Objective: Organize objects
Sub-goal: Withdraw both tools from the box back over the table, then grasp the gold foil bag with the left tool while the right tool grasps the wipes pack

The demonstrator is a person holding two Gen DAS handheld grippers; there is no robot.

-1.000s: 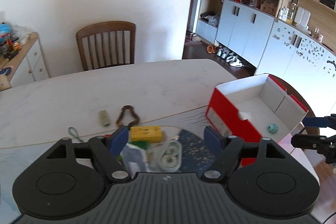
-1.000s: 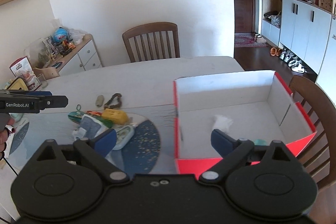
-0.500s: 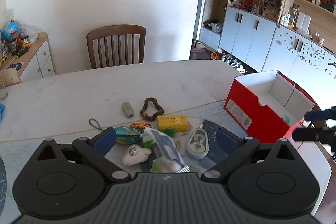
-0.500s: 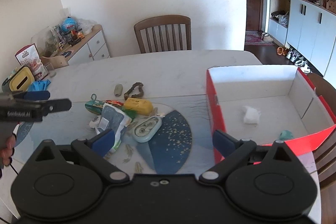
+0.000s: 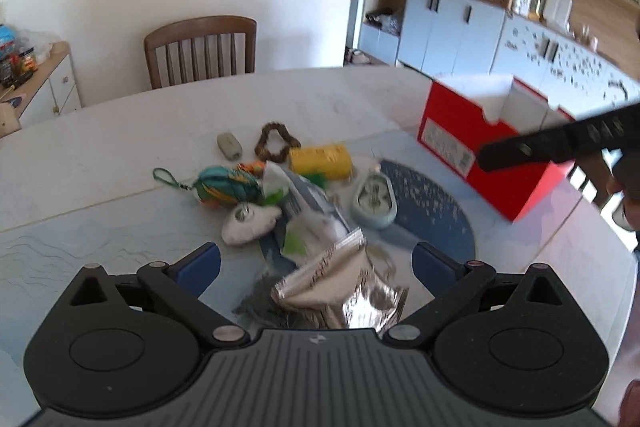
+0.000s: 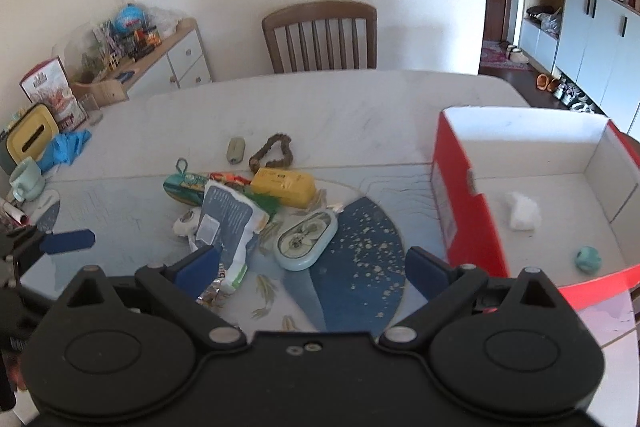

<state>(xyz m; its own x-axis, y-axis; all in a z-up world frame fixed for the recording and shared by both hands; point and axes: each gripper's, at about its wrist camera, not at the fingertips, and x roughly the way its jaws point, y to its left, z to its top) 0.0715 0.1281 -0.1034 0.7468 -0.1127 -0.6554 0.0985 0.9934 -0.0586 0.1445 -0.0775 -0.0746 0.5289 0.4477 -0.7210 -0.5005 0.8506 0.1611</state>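
Box (image 6: 456, 195) interior only in right view; left gripper (image 5: 316, 263) apart, right gripper (image 6: 312, 263) apart

Clutter pile mid-worktop: foil snack bag (image 5: 316, 247), yellow box (image 5: 320, 161), bead bracelet (image 5: 276, 143). Open red box (image 6: 472, 203) right, holding white wad (image 6: 522, 211), teal ball (image 6: 588, 259).

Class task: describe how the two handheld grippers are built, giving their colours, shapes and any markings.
Both the left gripper and the right gripper look alike: black bodies with round discs, silver pivot pins, angled black linkage arms and blue fingers. The left's base is ribbed grey; the right's is smooth black with two small screws.
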